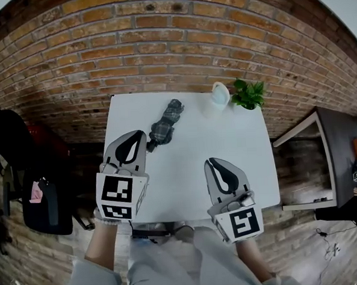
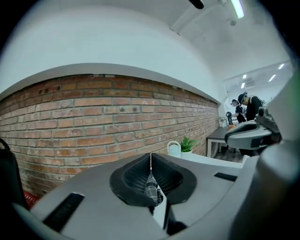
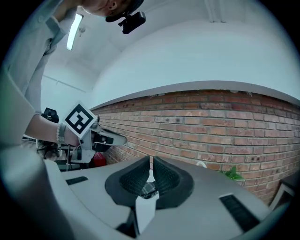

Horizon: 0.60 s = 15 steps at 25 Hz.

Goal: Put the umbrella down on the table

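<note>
A folded plaid umbrella (image 1: 165,124) lies on the white table (image 1: 226,136), pointing towards the brick wall. My left gripper (image 1: 140,135) hovers just to the left of its near end, jaws shut with nothing in them. In the left gripper view the fingertips (image 2: 151,161) meet, and a strip of the plaid umbrella (image 2: 152,190) shows through the slit below them. My right gripper (image 1: 211,161) hangs over the table's near right part, apart from the umbrella and shut on nothing. In its own view the right gripper (image 3: 151,161) frames a bit of plaid (image 3: 149,189).
A white mug (image 1: 219,94) and a small green plant (image 1: 249,93) stand at the table's far right by the brick wall. A black chair (image 1: 9,143) is at the left, a dark side table (image 1: 342,153) at the right. A person (image 2: 246,105) stands far off.
</note>
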{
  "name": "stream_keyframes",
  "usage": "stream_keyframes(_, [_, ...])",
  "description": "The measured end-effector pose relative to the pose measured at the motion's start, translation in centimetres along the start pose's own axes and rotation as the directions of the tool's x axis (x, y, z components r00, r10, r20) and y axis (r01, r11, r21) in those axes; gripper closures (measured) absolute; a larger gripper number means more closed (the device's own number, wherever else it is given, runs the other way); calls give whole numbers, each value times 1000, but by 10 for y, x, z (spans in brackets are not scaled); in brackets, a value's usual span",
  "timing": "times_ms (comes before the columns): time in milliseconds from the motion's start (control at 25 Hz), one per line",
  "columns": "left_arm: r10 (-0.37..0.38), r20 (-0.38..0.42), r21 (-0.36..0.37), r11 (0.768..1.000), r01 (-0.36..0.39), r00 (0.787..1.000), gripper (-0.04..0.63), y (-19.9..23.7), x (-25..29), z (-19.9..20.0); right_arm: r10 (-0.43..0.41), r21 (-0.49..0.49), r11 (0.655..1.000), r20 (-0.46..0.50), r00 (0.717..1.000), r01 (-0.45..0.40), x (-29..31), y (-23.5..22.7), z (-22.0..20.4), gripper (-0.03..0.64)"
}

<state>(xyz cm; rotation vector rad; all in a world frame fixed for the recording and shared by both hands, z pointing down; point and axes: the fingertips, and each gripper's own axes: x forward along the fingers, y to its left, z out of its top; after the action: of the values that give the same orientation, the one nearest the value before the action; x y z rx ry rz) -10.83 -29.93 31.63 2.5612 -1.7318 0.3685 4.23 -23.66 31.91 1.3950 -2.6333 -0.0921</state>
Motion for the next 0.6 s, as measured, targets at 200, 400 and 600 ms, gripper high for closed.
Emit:
stream_keyframes(200, [-54,17,36,998,53,998,569,-23,-38,-4,18,-6,1000,-6,1000,-18,-5,12,5,565])
stream_keyframes(400, [-49,19,52,997,48,999,569,-34,-66,-8,29,-10,1000,-7,1000,-29,-9,20,7,565])
stream_keyframes(600, [-17,25,52,999,16,1000,569,-29,-84,-9,47,-21,999,-4,999,-47,-9,29,8,565])
